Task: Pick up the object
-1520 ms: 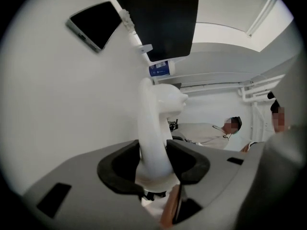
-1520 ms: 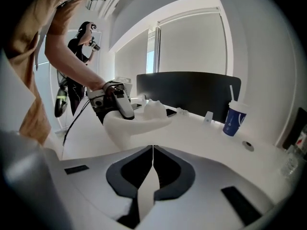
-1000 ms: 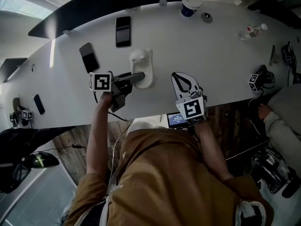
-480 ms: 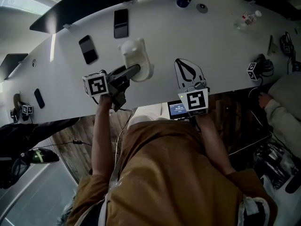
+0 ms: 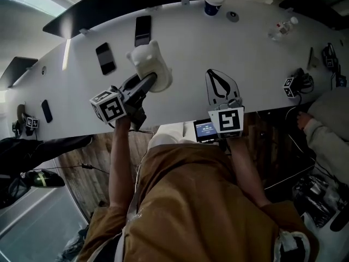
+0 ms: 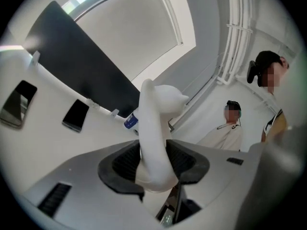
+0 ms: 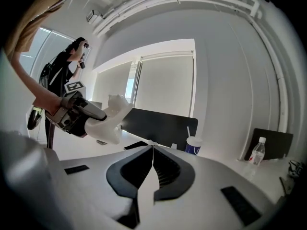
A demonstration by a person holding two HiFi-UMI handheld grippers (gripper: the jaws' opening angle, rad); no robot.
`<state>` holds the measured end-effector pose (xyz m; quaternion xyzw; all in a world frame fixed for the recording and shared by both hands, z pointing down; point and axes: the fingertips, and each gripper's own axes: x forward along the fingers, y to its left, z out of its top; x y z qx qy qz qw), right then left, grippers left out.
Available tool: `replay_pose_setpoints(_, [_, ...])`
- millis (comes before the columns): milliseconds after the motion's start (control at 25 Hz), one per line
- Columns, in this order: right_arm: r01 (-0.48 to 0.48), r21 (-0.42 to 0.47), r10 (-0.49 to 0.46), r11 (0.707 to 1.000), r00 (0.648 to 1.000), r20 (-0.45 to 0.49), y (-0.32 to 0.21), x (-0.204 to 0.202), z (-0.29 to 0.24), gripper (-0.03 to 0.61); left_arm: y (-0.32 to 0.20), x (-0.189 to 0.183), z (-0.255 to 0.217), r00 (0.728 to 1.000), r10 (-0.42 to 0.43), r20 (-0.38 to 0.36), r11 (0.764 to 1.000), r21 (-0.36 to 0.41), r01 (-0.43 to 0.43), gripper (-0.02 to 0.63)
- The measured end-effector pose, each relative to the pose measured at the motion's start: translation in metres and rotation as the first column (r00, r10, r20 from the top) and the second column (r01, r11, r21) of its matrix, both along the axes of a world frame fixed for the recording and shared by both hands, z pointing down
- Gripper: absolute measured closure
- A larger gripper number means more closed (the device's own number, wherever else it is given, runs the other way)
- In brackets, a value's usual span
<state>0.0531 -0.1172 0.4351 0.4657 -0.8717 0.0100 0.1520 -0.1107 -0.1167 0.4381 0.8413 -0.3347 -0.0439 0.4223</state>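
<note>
White table (image 5: 185, 37) lies below; the left gripper (image 5: 150, 81) clamps the white object (image 5: 147, 60) and holds it above the surface, while the right gripper (image 5: 217, 78) is closed, empty.

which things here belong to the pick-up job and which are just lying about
Job in hand:
white object
left gripper, shut on it

Lying about:
phones
lidded cup
water bottle
right gripper, shut and empty
</note>
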Motion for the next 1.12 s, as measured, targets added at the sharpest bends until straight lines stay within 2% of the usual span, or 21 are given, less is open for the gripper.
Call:
replay_pose_setpoints(240, [-0.02,0.04,0.02,0.999,1.0,-0.003,0.003,-0.002,-0.017,0.568,0.001,-0.01,-0.035,0.997,-0.081,0.001,0.985,0.155,0.08,0.439])
replay_pose_setpoints(400, [-0.077,0.05,0.076,0.996,0.997,0.021,-0.001,-0.009,-0.027,0.568,0.004,-0.028,-0.038,0.992,-0.118,0.048,0.969,0.225,0.104,0.439])
replay_pose_setpoints(600, [-0.129,0.054,0.128,0.99,0.991,0.023,-0.006,-0.024,-0.033,0.568,0.004,-0.05,-0.061,0.98,-0.171,0.104,0.935,0.332,0.128,0.439])
replay_pose_setpoints(680, [-0.131,0.06,0.13,0.99,0.991,0.027,-0.008,-0.032,-0.036,0.568,0.002,-0.057,-0.073,0.976,-0.193,0.105,0.918,0.37,0.141,0.44])
replay_pose_setpoints(840, [-0.12,0.08,0.118,0.99,0.993,0.027,-0.013,-0.046,-0.047,0.568,0.002,-0.073,-0.075,0.968,-0.231,0.097,0.899,0.401,0.175,0.44])
replay_pose_setpoints(960, [-0.11,0.099,0.108,0.989,0.994,0.023,-0.016,-0.049,-0.054,0.568,0.003,-0.08,-0.076,0.952,-0.283,0.114,0.867,0.455,0.203,0.44])
replay_pose_setpoints(1120, [-0.11,0.113,0.107,0.987,0.994,0.036,-0.016,-0.047,-0.054,0.568,0.008,-0.084,-0.082,0.918,-0.362,0.164,0.805,0.551,0.219,0.442])
